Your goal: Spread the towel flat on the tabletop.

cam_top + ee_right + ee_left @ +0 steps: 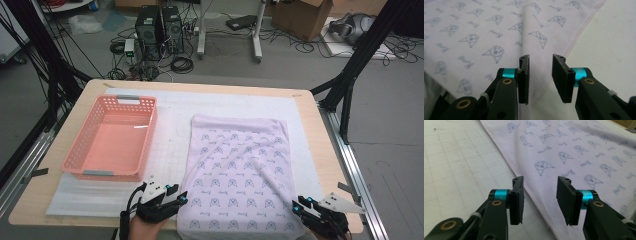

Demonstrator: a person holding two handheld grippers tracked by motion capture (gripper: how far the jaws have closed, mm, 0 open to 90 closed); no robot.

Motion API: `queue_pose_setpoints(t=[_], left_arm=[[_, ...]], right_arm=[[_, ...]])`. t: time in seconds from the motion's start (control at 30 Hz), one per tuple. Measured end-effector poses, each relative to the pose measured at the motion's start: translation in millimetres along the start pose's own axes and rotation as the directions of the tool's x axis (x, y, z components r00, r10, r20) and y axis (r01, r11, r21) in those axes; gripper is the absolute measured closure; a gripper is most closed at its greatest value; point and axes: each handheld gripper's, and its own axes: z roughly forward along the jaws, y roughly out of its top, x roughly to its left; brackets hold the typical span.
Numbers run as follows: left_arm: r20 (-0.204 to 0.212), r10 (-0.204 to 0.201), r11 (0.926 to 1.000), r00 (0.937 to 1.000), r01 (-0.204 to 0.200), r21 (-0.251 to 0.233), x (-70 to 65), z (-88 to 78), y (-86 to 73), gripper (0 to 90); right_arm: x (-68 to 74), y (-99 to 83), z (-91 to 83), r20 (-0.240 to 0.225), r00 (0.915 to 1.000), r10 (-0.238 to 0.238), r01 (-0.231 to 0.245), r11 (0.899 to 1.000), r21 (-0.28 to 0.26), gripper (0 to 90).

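1. We see the printed cloth (237, 172) lying flat on the white mat (170, 140) at the right half of the table (320, 150), just right of the pink basket (112, 137).
2. Our left gripper (176, 198) sits at the cloth's near left corner; its jaws stand apart over the hem, gripping nothing.
3. Our right gripper (299, 205) sits at the near right corner; its jaws stand narrowly apart, the cloth's edge between them, unpressed.
4. A raised crease runs diagonally across the cloth.
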Motion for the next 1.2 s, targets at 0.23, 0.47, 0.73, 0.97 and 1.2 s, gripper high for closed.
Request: queue_pose_setpoints(t=[0.23,0.47,0.73,0.97,1.2], left_arm=[[0.002,-0.007,1.0000,1.0000,0.007,-0.004,1.1,4.3,1.8,57.8],[0.009,-0.010,0.9990,0.9999,0.010,0.043,-0.1,13.0,1.0,54.8],[-0.070,0.079,0.9944,0.9944,-0.074,0.076,-7.7,8.6,-1.9,87.1],[-0.046,0.049,0.9970,0.9977,-0.046,0.062,-1.7,-9.7,-13.2,84.9],[-0.011,0.021,0.9997,0.9997,-0.021,0.016,0.2,-3.9,-10.9,50.8]], right_arm=[[1.1,-0.4,7.9,0.012,0.9968,-0.080,0.078,0.993,0.083,89.0],[-11.2,-11.9,-12.1,0.024,0.9992,-0.032,0.031,0.999,0.039,80.4],[-10.5,-7.1,-3.0,0.030,0.9995,-0.008,0.008,1.000,0.018,70.8],[-20.9,-4.0,6.2,0.061,0.9948,0.081,-0.082,0.997,0.004,62.1],[-18.4,1.8,19.0,0.015,0.9981,0.060,-0.060,0.998,0.031,87.8]])
